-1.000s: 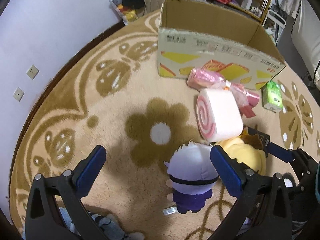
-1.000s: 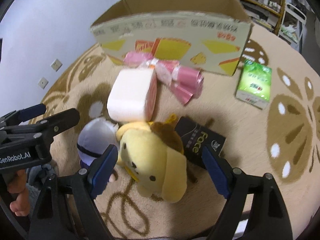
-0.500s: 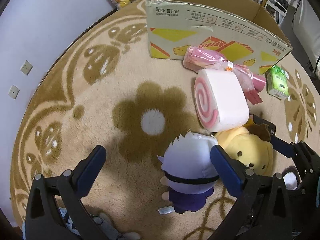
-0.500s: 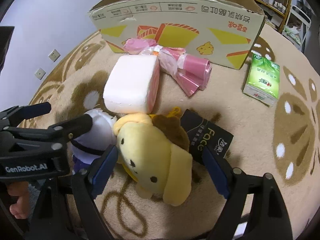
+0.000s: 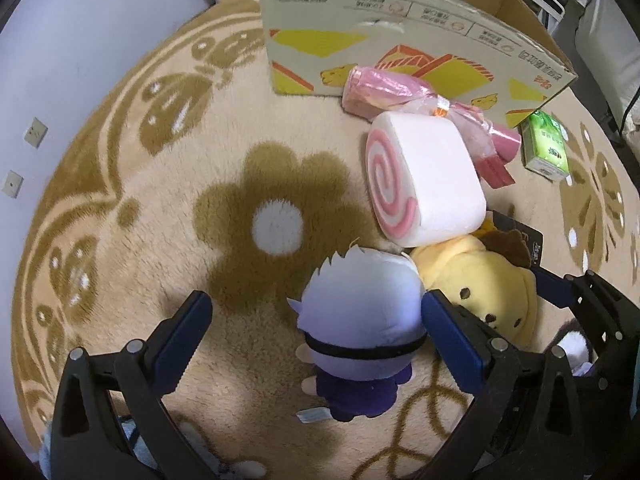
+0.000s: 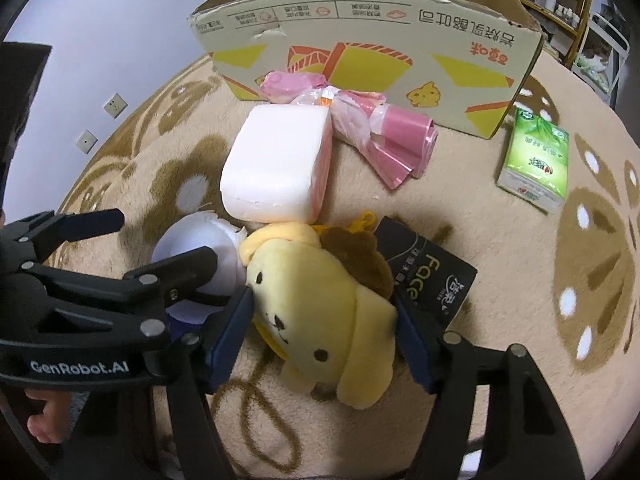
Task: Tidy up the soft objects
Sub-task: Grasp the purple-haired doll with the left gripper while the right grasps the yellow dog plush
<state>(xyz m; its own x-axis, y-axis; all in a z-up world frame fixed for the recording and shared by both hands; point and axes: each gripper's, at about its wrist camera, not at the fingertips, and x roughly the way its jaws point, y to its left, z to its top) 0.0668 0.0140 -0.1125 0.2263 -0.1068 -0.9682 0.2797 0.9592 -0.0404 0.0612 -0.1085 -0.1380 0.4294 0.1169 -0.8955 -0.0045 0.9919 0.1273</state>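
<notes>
Fingers of the right gripper point(image 6: 324, 340) have just been closing and now press both flanks of the yellow dog plush point(image 6: 320, 312), which lies on the rug point(image 6: 500, 240) with its long axis running 10 to 4 o'clock. Left gripper point(image 5: 316, 340) stays released, the purple-and-white doll point(image 5: 360, 332) against its right finger. At 12 o'clock, farther off, waits the cardboard box point(image 6: 360, 32).

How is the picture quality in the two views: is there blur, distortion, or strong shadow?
Left wrist view: strong fisheye bending, so the cardboard box looks curved; dark corners; the left claw casts a soft shadow on the rug; things are sharp. Right wrist view: the same bending and dark corners; even indoor light; the yellow dog plush is clear, no glare.
</notes>
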